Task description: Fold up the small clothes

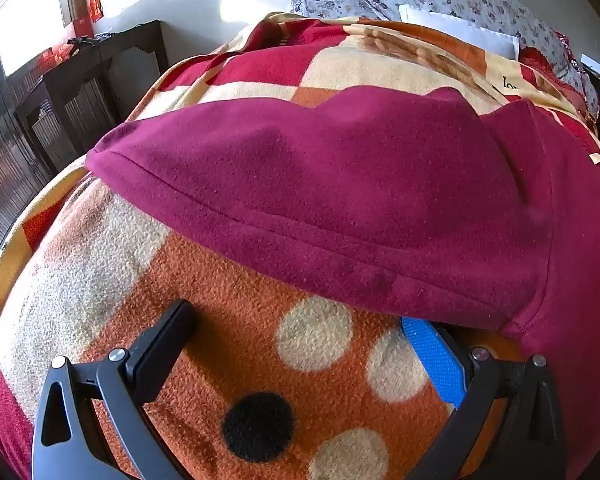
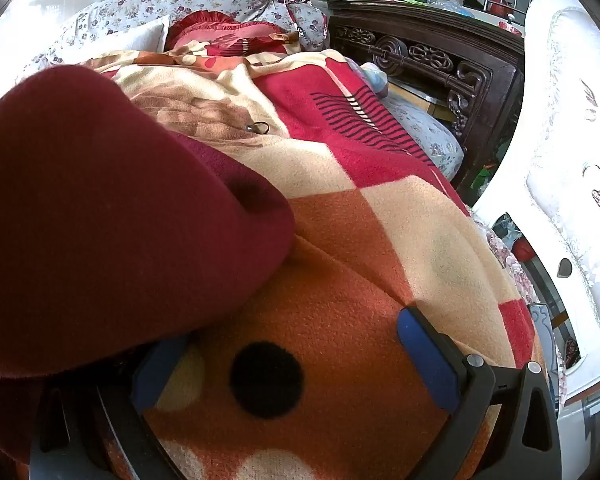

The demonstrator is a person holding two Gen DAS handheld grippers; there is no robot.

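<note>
A magenta fleece garment (image 1: 340, 200) is spread on a patterned blanket (image 1: 228, 344) covering a bed, its stitched hem lying nearest the left claw (image 1: 300, 328). That claw is held wide apart and angled down at the blanket; its right finger, faced with a blue pad (image 1: 432, 356), is partly tucked under the garment's near edge, while nothing is pinched. A small pale tag (image 1: 598, 159) is seen at the garment's far right edge, its writing too small to be read. On the blanket beyond, a fragment of dark script (image 1: 510, 83) is cut off and cannot be made out. In the right wrist view the right claw (image 2: 292, 344) is likewise spread, with the garment (image 2: 100, 208) draped over its left finger. Floral bedding (image 2: 160, 4) is piled at the far end.
</note>
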